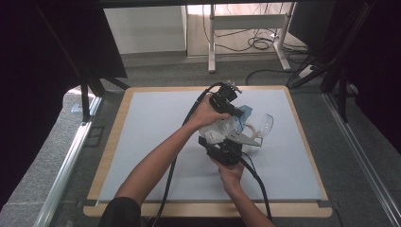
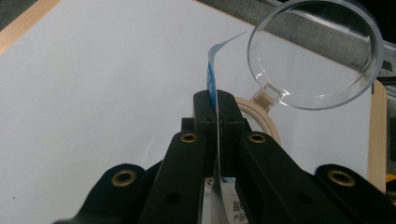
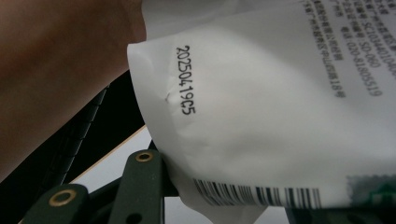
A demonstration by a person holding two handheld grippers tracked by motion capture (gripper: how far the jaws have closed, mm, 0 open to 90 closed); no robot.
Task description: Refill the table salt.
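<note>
Viewing from the high view: both grippers meet over the middle of the table, holding a white printed packet with a blue top edge clear of the surface; the left gripper takes the far, blue end, the right gripper the near end; a clear magnifying glass and a roll of tape lie just beside.

Left gripper view: the fingers are closed tight on the packet's blue sealed edge; that edge appears untorn.

Right gripper view: the fingers are part-closed on the packet's barcode end.

Judgement: grasping is complete; opening the packet remains, and nothing has come out.
</note>
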